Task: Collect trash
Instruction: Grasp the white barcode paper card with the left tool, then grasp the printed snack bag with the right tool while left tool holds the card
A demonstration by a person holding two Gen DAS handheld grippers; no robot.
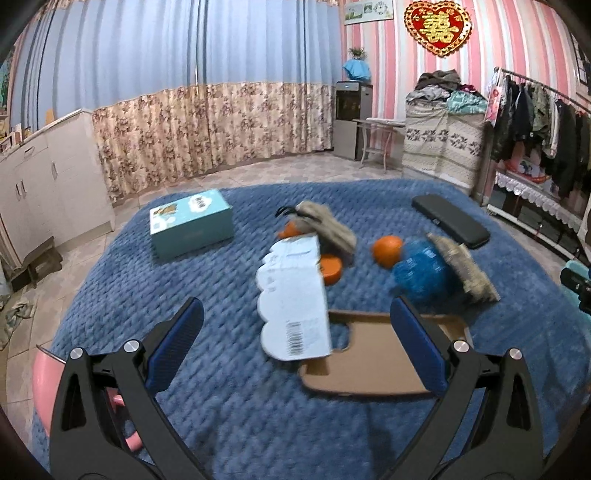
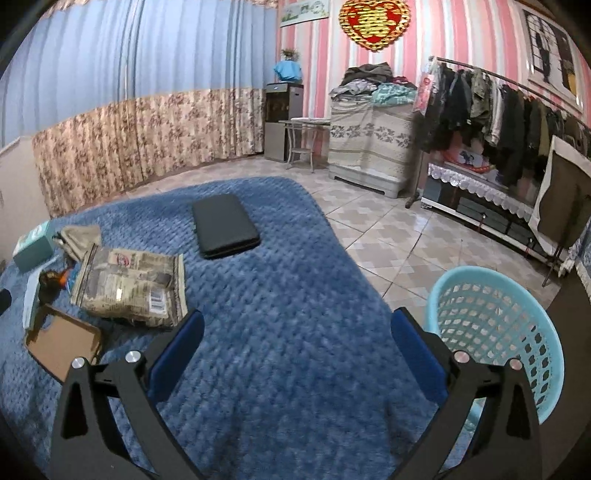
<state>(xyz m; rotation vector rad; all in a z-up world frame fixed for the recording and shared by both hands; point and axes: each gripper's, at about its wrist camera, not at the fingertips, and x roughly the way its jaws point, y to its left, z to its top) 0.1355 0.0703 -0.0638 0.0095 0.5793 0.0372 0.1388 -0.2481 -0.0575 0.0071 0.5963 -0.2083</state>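
Each hand-held gripper (image 1: 295, 332) (image 2: 295, 332) has black triangular-cutout arms, silver screws and blue padded fingers (image 1: 177, 347).

Domestic bedroom: a bed under a quilted blue blanket (image 1: 229, 406) fills the foreground, with striped pink wallpaper (image 1: 388, 70) and floor-length blue-and-floral curtains (image 1: 207, 110) from 10 to 12 o'clock. At 2 o'clock, a loaded clothes rack (image 1: 543, 122), a pile of folded bedding (image 1: 443, 110) and a red heart-shaped wall ornament (image 1: 437, 26); at 9 o'clock, white cabinets (image 1: 48, 177) on a tiled floor (image 2: 391, 236).
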